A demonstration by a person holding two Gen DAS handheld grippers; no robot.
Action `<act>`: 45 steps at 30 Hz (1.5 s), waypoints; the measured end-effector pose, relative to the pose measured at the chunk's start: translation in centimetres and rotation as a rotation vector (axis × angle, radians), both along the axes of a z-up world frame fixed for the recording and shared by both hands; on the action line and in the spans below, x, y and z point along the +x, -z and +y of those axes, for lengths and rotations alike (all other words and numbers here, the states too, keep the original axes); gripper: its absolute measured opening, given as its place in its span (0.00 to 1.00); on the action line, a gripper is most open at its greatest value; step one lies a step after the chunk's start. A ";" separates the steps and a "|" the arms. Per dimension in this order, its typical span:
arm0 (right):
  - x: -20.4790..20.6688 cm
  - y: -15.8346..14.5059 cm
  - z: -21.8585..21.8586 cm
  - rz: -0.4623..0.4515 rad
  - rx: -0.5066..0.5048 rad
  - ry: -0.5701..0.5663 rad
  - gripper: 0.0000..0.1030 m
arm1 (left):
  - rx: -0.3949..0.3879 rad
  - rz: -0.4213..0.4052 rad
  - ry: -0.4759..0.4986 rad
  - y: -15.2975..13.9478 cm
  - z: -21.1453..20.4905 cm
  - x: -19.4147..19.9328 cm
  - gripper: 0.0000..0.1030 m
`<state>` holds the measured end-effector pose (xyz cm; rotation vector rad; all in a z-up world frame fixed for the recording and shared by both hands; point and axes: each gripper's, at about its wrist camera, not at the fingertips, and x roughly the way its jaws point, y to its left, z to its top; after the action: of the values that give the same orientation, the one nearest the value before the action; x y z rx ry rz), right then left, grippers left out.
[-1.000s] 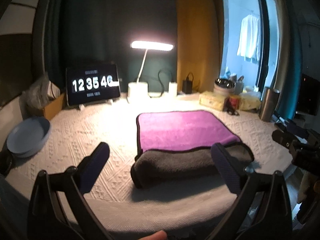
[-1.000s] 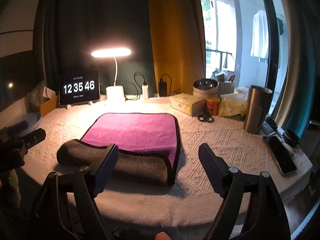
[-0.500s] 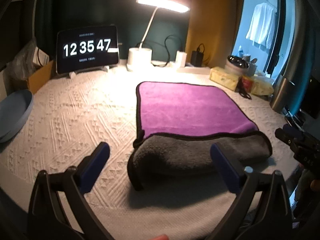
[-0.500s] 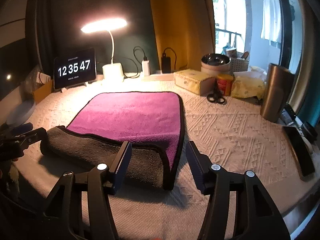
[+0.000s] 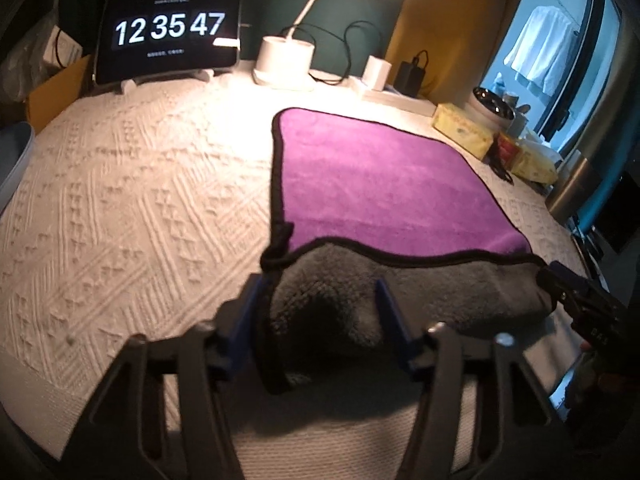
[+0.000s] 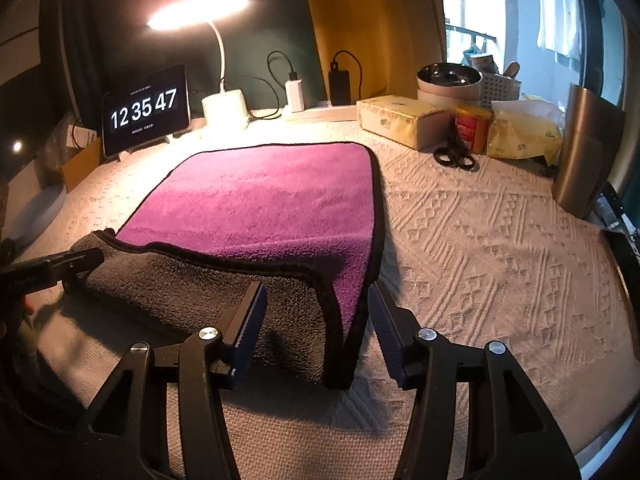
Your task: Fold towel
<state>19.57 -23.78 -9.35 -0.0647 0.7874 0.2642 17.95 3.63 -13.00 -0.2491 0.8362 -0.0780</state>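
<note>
A towel, purple on top (image 5: pixel 384 184) and grey underneath, lies on the white textured tablecloth (image 5: pixel 132 208). Its near edge is rolled back into a grey fold (image 5: pixel 420 296). My left gripper (image 5: pixel 320 312) is open, its fingers either side of the fold's left corner. My right gripper (image 6: pixel 316 312) is open, its fingers either side of the fold's right corner (image 6: pixel 336 320). The purple side also shows in the right wrist view (image 6: pixel 264 200). The left gripper's tip (image 6: pixel 60 264) shows at the fold's far end there.
At the back stand a clock tablet (image 5: pixel 170 50), a desk lamp base (image 5: pixel 285 60), chargers (image 6: pixel 296 94), a tissue box (image 6: pixel 400 120), scissors (image 6: pixel 454 156), a metal cup (image 6: pixel 586 160) and a bowl (image 6: pixel 448 80). A blue dish (image 5: pixel 12 156) sits far left.
Both grippers have moved forward and down to the towel's rolled near edge. Both have narrowed their opening and now straddle the fold's two corners.
</note>
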 end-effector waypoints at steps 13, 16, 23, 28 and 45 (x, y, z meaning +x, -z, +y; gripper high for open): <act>-0.3 0.0 0.3 -0.025 -0.037 -0.013 0.06 | 0.111 -0.058 0.033 -1.2 -1.7 -1.1 0.27; -0.7 -0.9 0.3 -0.070 -0.040 -0.009 0.06 | 0.140 -0.088 0.035 -1.7 -2.1 -1.5 0.27; -1.0 -2.9 0.2 -0.149 -0.043 -0.007 0.06 | 0.167 -0.145 0.041 -3.5 -2.4 -1.6 0.27; -0.8 -4.5 -0.2 -0.205 -0.035 -0.002 0.06 | 0.166 -0.184 0.045 -5.0 -2.5 -1.4 0.27; 3.0 -7.1 0.0 -0.311 -0.038 -0.029 0.06 | 0.176 -0.267 0.042 -8.3 -2.4 2.1 0.27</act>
<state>22.55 -23.78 -2.24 -0.1494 0.4820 0.2596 20.03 1.22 -4.67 -0.0527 0.5782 -0.0746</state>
